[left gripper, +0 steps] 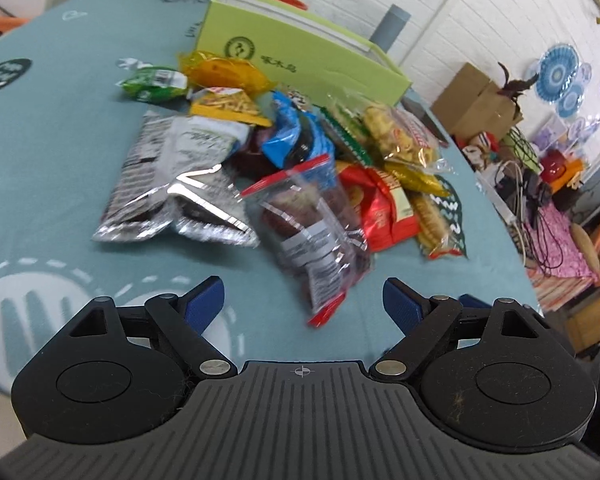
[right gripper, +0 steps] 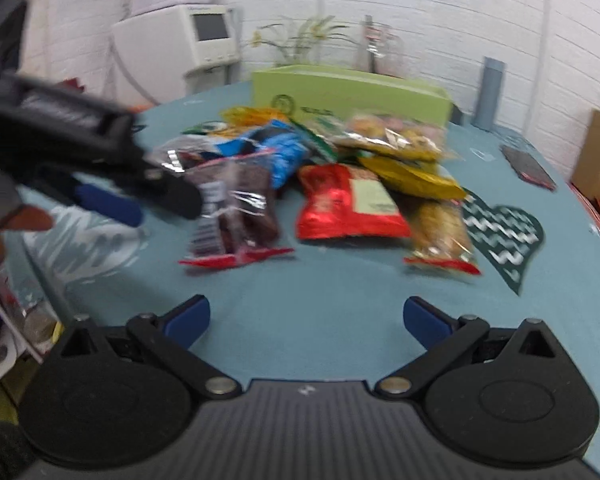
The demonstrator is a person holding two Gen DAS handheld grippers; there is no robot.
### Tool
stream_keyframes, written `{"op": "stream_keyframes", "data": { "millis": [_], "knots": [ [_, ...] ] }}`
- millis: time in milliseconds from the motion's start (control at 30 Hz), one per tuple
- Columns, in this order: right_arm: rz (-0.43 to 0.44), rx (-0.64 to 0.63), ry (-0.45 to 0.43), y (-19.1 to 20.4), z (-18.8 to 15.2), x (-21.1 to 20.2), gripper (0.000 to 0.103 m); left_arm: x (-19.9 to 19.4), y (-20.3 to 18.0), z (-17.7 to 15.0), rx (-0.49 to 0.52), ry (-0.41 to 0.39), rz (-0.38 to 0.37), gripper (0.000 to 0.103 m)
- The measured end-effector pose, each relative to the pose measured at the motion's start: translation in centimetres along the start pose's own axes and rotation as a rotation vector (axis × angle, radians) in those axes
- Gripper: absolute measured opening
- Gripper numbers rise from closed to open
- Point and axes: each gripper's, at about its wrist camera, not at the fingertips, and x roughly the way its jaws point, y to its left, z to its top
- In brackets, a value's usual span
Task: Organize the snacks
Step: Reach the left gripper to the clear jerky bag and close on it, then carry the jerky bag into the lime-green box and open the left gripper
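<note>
A pile of snack packets lies on the teal tablecloth [left gripper: 40,168]. Nearest is a clear bag of dark red snacks with red seams [left gripper: 312,220], which also shows in the right wrist view [right gripper: 236,212]. Beside it lie silver foil packets [left gripper: 172,184], a red packet [left gripper: 384,208], a blue packet [left gripper: 296,136] and yellow packets [left gripper: 228,72]. A lime-green box [left gripper: 300,52] stands behind the pile. My left gripper [left gripper: 303,304] is open just before the clear bag and also shows in the right wrist view [right gripper: 140,204]. My right gripper [right gripper: 306,320] is open and empty, short of the pile.
A grey cylinder [right gripper: 490,92] stands behind the box. A dark flat phone-like object [right gripper: 528,168] lies at the table's right. Glass vases with plants [right gripper: 300,40] stand at the far edge. Cardboard boxes [left gripper: 476,100] and clutter sit beyond the table's right edge.
</note>
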Motion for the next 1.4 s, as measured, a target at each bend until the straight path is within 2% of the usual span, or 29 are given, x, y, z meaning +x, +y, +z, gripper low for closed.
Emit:
{"op": "stream_keyframes", "data": {
  "millis": [133,400,433,467,500,567,700,833,900,1000,1167,1233,1300,1400],
  "knots": [
    [0.12,-0.111,-0.031,1.7,2.2,2.2,0.102,1.7,-1.1,1.6,0.007,0.021,-0.01,0.076],
    [0.185,-0.173,0.006,2.1,4.7,6.8,0.1,3.6,-1.1,2.4,0.005,0.052,0.01,0.069],
    [0.192,-0.171,0.009,2.2,4.8,7.0,0.093,3.9,-0.9,2.2,0.003,0.066,0.006,0.064],
    [0.208,-0.149,0.014,2.1,4.8,7.0,0.063,3.7,-0.8,2.1,0.017,0.051,0.003,0.055],
    [0.247,-0.097,0.022,1.7,4.8,7.0,0.065,3.7,-0.8,1.9,0.035,0.052,0.015,0.047],
    [0.229,-0.093,0.024,1.8,4.7,6.5,0.061,3.4,-0.6,1.6,0.061,0.058,-0.01,0.043],
    [0.196,-0.087,0.017,2.5,4.8,4.4,0.061,2.0,-0.7,1.0,0.076,0.068,-0.057,0.041],
    [0.151,-0.112,-0.057,3.2,6.2,1.8,0.061,-0.4,-2.0,2.1,0.12,0.011,-0.089,0.041],
    [0.135,-0.134,-0.088,2.8,8.4,1.9,0.061,-1.2,-2.8,4.2,0.16,-0.021,-0.088,0.042],
    [0.105,-0.172,-0.146,1.2,13.7,4.0,0.061,-1.1,-3.4,9.6,0.206,-0.079,-0.09,0.042],
    [0.095,-0.185,-0.183,-2.8,23.8,12.0,0.061,2.6,-3.4,21.8,0.287,-0.17,-0.031,0.041],
    [0.116,-0.165,-0.156,-4.4,26.7,15.9,0.061,5.4,-2.1,26.4,0.269,-0.145,-0.02,0.041],
    [0.132,-0.151,-0.114,-5.0,28.9,20.4,0.062,8.6,-0.3,29.6,0.248,-0.107,-0.021,0.042],
    [0.201,-0.087,-0.033,-6.6,29.8,25.2,0.07,12.8,2.2,31.9,0.227,-0.046,0.001,0.043]
  ]
}}
